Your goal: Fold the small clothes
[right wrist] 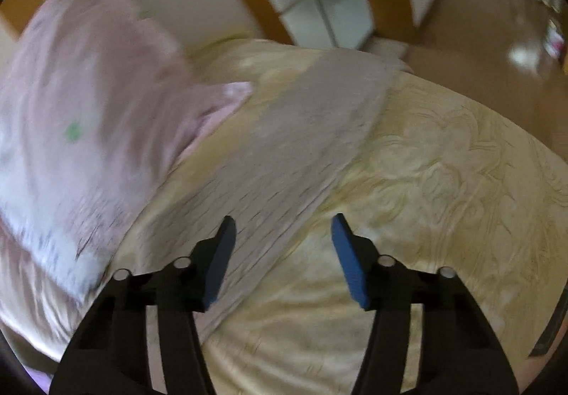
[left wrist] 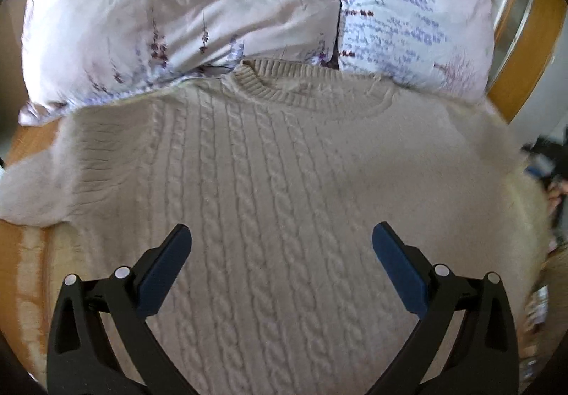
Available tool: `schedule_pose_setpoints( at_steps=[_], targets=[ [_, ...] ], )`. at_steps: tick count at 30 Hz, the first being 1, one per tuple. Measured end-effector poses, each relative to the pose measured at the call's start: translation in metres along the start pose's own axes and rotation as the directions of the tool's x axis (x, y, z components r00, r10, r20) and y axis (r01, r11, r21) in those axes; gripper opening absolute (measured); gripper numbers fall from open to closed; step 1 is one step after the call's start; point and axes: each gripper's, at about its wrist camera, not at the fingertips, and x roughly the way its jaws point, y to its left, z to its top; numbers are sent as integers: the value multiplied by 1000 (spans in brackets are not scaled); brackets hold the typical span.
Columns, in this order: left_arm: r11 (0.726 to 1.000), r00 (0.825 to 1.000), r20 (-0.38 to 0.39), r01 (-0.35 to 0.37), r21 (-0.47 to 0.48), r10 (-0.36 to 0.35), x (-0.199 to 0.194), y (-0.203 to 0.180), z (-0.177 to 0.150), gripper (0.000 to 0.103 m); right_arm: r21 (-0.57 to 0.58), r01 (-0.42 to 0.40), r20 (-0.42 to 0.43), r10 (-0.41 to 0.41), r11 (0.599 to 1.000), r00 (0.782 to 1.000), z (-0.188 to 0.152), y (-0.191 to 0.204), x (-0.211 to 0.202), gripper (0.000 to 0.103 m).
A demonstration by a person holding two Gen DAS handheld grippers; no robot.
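A bed covered by a cream, swirl-patterned quilted bedspread (right wrist: 443,182) carries a beige cable-knit sweater (left wrist: 269,189) spread flat below the left tongs, and a pale floral pillow (left wrist: 184,15) beyond its collar.

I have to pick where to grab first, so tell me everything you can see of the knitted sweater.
The sweater is a beige cable-knit pullover with a ribbed round collar and vertical cable rows down its front. It lies spread flat, front up, on a cream bedspread, collar toward the floral pillows, which it touches. One sleeve stretches straight out across the bedspread. Neither gripper holds it.
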Motion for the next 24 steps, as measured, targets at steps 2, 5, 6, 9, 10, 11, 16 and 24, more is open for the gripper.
schedule_pose_setpoints(
  at_steps=[2, 5, 6, 9, 10, 11, 16, 24],
  targets=[
    [999, 999, 34, 22, -28, -21, 1, 5, 5, 101, 36, -9, -14, 9, 999, 1000, 5, -5, 9, 48],
    [1000, 998, 70, -6, -23, 8, 1, 7, 10, 101, 52, -17, 7, 16, 998, 1000, 10, -7, 12, 45],
    [1000, 997, 75, -16, -15, 17, 3, 7, 11, 101, 60, -26, 10, 26, 998, 1000, 11, -8, 13, 44],
    [999, 997, 73, -38, 3, 37, 7, 8, 16, 101, 96, -55, 25, 53, 994, 998, 16, -15, 14, 36],
    [999, 997, 73, -37, 4, 36, 8, 9, 18, 101, 110, -67, 30, 64, 992, 998, 19, -18, 17, 33],
    [999, 997, 71, -34, 5, 33, 10, 10, 20, 101, 121, -75, 34, 72, 990, 997, 19, -20, 16, 31],
    [1000, 997, 77, 21, -6, -20, 15, 11, 27, 101, 163, -100, 67, 90, 982, 994, 23, -30, 16, 24],
    [976, 979, 131, 172, -134, -154, 17, 29, 29, 101, 4, -140, 175, 137, 990, 975, 21, 1, -8, 8]
  ],
)
